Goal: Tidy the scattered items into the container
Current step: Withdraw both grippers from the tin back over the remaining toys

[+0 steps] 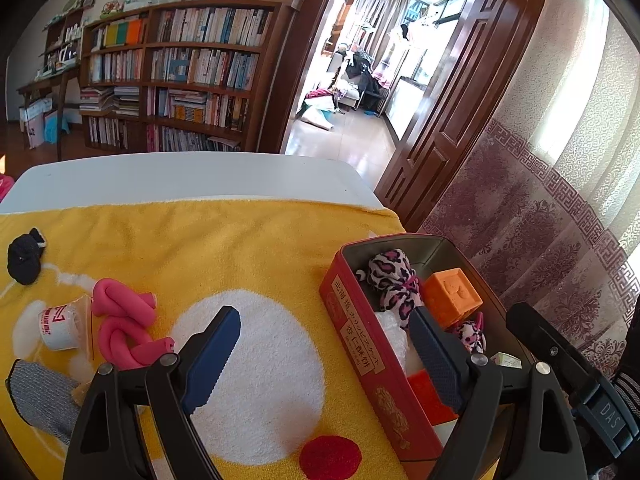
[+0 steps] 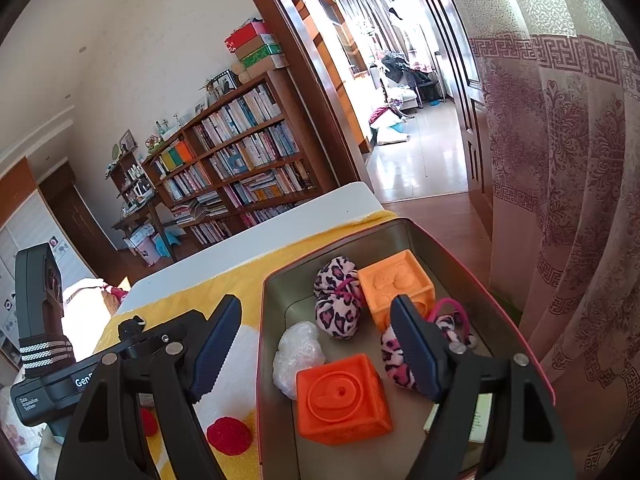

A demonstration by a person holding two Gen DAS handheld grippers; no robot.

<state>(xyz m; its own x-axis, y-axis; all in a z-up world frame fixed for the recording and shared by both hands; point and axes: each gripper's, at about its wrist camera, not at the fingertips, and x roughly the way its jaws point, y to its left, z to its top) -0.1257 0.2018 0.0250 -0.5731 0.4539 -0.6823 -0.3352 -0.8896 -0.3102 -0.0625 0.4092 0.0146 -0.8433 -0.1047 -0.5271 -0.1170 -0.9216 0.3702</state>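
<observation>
**both grippers open and empty, tin partly filled**

on the far left of the yellow towel (image 1: 208, 248), in the left wrist view, lies a black fabric piece (image 1: 24, 258). nearer the camera sit a white tape roll (image 1: 60, 324) and a grey knitted piece (image 1: 44, 404) at the towel's near left edge. just right of the tape roll is a knotted pink foam roller (image 1: 124, 324). the towel covers the near part of a white worktop (image 1: 180, 176).

the left gripper (image 1: 328, 360) is spread wide and holds nothing; its left finger hangs over the towel's white patch, its right finger over the red tin (image 1: 360, 344), so the tin's near wall sits between them.

in the right wrist view the tin (image 2: 276, 280) stands at the towel's right end. inside, from left: a white crumpled plastic ball (image 2: 298, 354), a bright orange cube (image 2: 342, 396) just beside it, a leopard-print scrunchie (image 2: 338, 300) behind, a paler orange cube (image 2: 400, 280) touching that scrunchie, and a second leopard-print scrunchie (image 2: 394, 360) with a pink hair tie (image 2: 450, 304) on the right.

the right gripper (image 2: 320, 352) is also wide apart and empty, its left finger outside the tin, its right finger over the contents.
</observation>
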